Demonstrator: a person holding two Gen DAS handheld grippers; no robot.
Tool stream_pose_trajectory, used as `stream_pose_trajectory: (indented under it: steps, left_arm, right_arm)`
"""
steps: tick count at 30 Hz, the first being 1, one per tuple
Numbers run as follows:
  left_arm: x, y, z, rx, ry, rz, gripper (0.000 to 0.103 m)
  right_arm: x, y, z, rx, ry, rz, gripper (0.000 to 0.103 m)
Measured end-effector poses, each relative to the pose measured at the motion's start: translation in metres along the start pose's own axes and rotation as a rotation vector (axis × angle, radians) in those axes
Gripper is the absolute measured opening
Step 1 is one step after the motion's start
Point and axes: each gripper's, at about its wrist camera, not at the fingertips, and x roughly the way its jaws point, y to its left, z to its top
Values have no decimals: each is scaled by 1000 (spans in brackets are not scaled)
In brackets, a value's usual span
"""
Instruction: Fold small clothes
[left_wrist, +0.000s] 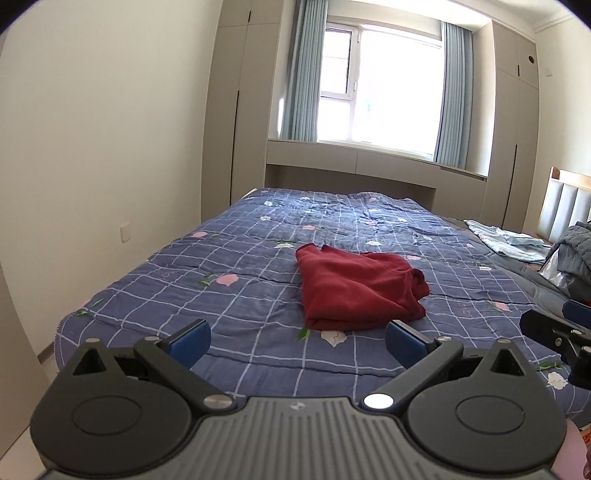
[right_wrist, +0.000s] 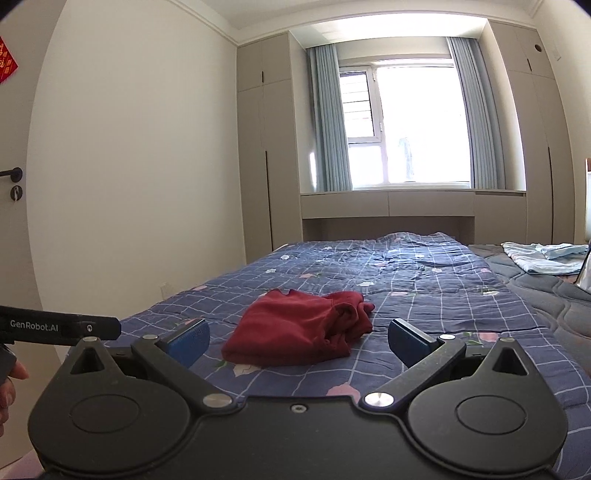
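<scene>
Both tongs hang released above the near end of the bed, holding nothing. On the left gripper (left_wrist: 297, 341) the blue pads (left_wrist: 192, 341) stand wide apart with the quilt showing between them, and the right gripper (right_wrist: 297, 341) is spread the same way; in the left view a bit of the right one pokes in at the right edge.

Ahead of both lies the red garment (left_wrist: 354, 286), resting on the blue checked quilt (left_wrist: 184, 266) toward the near half of the bed, apart from either tool. In the right view the same red garment (right_wrist: 299, 330) sits just beyond the open fingers, slightly to the left of centre.

It looks partly folded at best. The near and left edges run fairly straight and the cloth is doubled over on itself, but the far right corner is bunched and wrinkled, with loose ends spilling out. My reading is that a rough fold exists and the tidy finish is missing: the rumpled end needs smoothing and tucking, and perhaps one more fold to make a neat packet.

Pale blue cloth (right_wrist: 543, 256) lies farther off, toward the right side of the bed; whether it is part of the job I cannot tell.
</scene>
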Motion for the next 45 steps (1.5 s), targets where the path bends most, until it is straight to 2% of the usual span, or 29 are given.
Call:
stream_pose_trajectory:
  steps: [45]
  left_arm:
    - [2,1,-1,14,4,3,103]
  right_arm:
    - [0,0,-3,13,9,-15,102]
